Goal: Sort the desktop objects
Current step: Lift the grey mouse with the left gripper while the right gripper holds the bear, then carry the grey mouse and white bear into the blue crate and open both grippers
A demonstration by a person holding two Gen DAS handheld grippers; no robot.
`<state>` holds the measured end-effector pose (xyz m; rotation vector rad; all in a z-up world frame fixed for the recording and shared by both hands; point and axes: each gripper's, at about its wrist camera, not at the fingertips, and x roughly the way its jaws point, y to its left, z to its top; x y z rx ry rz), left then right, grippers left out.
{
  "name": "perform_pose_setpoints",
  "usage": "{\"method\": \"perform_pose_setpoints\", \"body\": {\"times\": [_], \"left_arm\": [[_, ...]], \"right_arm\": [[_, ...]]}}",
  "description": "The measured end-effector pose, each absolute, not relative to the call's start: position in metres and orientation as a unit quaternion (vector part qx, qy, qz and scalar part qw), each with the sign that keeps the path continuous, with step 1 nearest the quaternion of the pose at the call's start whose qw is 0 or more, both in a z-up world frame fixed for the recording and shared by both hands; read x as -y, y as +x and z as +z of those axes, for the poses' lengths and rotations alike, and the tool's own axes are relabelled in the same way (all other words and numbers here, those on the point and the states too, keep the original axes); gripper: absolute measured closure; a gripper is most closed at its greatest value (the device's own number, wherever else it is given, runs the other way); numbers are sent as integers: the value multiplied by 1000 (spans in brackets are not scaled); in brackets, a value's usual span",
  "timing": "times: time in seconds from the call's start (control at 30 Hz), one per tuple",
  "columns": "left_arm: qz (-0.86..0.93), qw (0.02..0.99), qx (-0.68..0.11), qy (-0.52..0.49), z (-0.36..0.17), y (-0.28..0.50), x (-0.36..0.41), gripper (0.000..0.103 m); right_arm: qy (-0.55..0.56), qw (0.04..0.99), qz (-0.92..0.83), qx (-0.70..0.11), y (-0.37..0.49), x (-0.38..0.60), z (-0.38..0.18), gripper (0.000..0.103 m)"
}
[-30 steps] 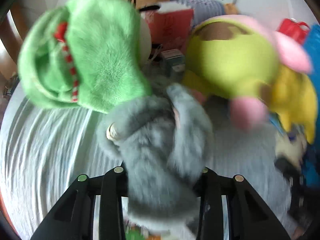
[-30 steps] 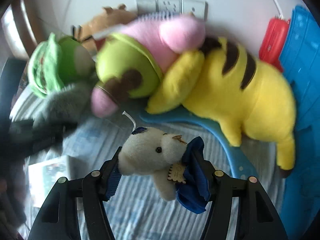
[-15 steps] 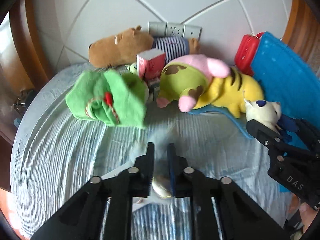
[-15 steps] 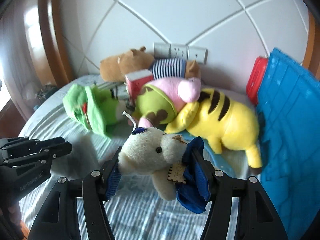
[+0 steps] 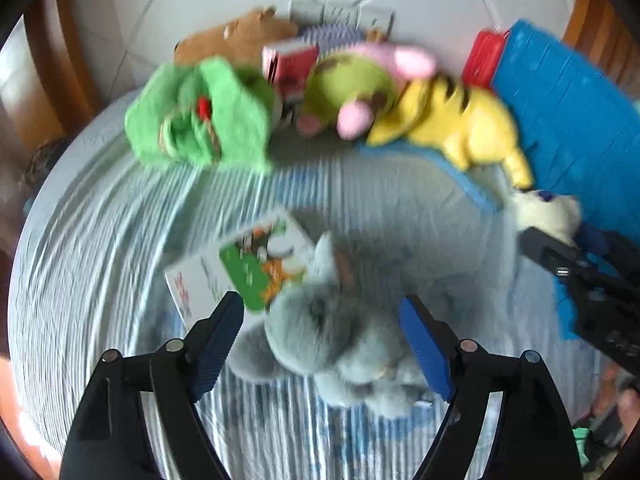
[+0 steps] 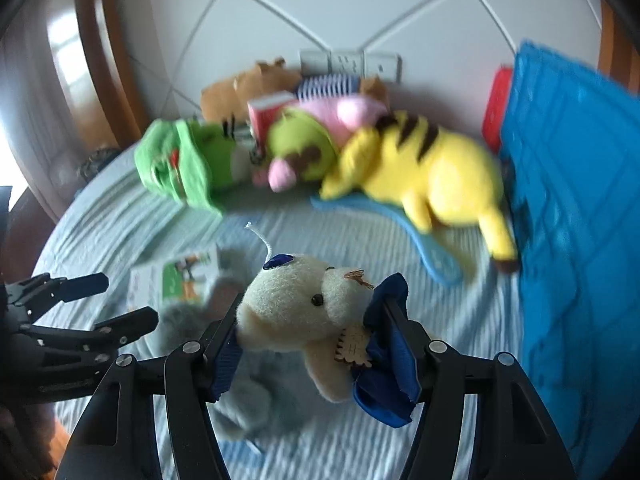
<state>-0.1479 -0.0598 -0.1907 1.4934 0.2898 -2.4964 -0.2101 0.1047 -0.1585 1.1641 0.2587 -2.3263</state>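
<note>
- The left gripper (image 5: 322,334) has its jaws spread wide; they have just been opening. A grey plush toy (image 5: 340,340) lies between the blue pads (image 5: 424,344), and neither pad presses on it.
- The grey plush toy rests on the blue-and-white striped bedspread (image 5: 100,240) toward its near edge, its head overlapping a white picture card (image 5: 240,268) with a green print.
- The right gripper (image 6: 316,332) has its jaws closed at a middling width on a cream teddy bear (image 6: 296,312) with a blue bow (image 6: 386,384); the bear sits clear of the bedspread.
- Along the far edge of the bedspread, against the white padded headboard (image 6: 320,8), lie a green plush (image 5: 200,116), a brown plush (image 5: 240,36), a red box (image 5: 292,64), a pink-and-green plush (image 5: 352,84) and a yellow striped plush (image 5: 452,120).
- A blue mat (image 6: 580,200) covers the right edge of the bedspread, and a red case (image 5: 486,60) stands at its far corner.
- Both views are blurred.
</note>
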Motion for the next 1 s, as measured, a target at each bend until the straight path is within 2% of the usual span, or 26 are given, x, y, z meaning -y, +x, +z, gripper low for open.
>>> {"method": "perform_pose_setpoints", "body": {"times": [0.23,0.4,0.43,0.47,0.57,0.77,1.0], "left_arm": [[-819,158,-183,520,-239,-153,49,23],[-803,191,-169,539,-272,-175,36,23],[-801,193,-164,542,-279,-176,36,42],[-799,196,-159,546,-286,-177,35,50],[-800,180,-142,554,-287,-169,30,62],[-826,154,-113,530,-239,-127,31,62],[-874,129,-91,460,-157,-88,38,62]], "right_arm": [[455,263,-845,-100,-204,-122,-194,40],[463,261,-840,-112,-209,-129,-210,40],[465,260,-839,-114,-210,-130,-214,40],[468,260,-837,-116,-212,-131,-218,40],[475,266,-830,-121,-212,-129,-227,40],[462,289,-830,-115,-195,-113,-217,40],[403,302,-857,-112,-163,-92,-159,40]]}}
